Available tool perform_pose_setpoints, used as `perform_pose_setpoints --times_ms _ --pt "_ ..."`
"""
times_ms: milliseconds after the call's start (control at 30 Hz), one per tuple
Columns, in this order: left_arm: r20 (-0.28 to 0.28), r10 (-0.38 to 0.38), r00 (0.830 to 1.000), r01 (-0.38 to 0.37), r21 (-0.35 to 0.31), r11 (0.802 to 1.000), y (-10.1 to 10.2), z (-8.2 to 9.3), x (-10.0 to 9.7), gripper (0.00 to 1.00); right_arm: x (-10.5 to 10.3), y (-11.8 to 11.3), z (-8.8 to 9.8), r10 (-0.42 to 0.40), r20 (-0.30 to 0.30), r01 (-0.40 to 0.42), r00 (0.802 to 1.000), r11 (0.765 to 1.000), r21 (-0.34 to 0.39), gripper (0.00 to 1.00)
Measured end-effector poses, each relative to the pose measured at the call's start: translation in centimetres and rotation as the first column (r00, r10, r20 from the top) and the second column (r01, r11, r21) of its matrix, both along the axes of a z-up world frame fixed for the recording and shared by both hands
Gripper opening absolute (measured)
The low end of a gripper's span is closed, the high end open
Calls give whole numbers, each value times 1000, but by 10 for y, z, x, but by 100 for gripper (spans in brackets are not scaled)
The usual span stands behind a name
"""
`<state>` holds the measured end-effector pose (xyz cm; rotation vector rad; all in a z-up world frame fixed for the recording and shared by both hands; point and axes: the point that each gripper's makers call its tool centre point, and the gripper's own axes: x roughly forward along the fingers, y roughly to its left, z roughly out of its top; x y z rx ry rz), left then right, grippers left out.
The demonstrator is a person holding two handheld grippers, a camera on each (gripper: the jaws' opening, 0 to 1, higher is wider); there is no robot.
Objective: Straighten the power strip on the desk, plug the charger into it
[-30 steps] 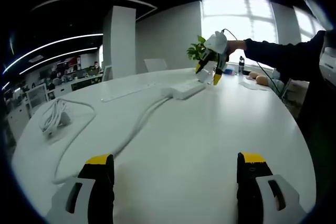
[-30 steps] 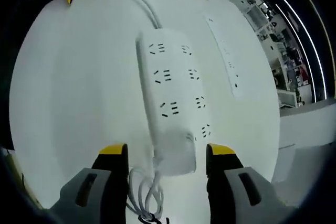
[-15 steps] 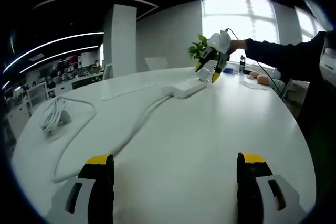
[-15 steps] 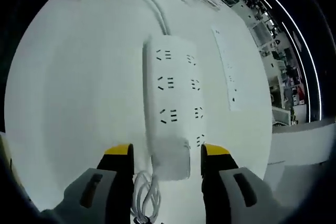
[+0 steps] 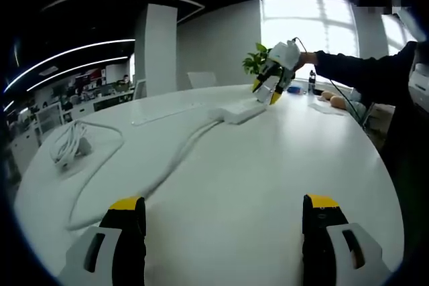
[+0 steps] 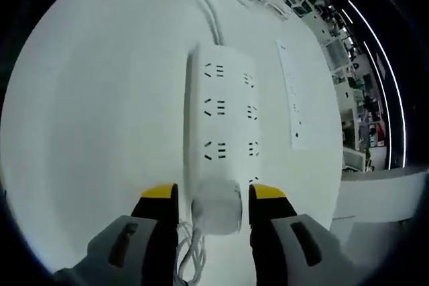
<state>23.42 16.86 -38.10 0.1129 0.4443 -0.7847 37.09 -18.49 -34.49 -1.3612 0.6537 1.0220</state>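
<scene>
White charger is pinched in the right claw, poised over the strip on the surface; prongs should be squared to a socket before pressing; the left claw is spread, idle.

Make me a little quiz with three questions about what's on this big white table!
1. True or false: the power strip has a plug in one of its sockets.
2. What white thing sits between the right gripper jaws? A) a cup B) a charger C) a book
3. Fill in: in the left gripper view, the left gripper has its jaws ____ over the bare table.

Key: 1. False; the sockets that show are all free. 2. B; its coiled cord hangs by the jaws. 3. Open, with nothing between them.
</scene>
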Motion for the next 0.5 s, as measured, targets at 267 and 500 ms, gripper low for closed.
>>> perform_pose_setpoints --times_ms 267,500 --pt "-3 4 1000 -4 1 1000 0 0 1 99 3 -1 1 18 20 -18 1000 1000 -2 35" --pt "-6 5 1000 -5 3 1000 0 -2 1 99 3 -1 1 25 28 -25 999 1000 -4 29"
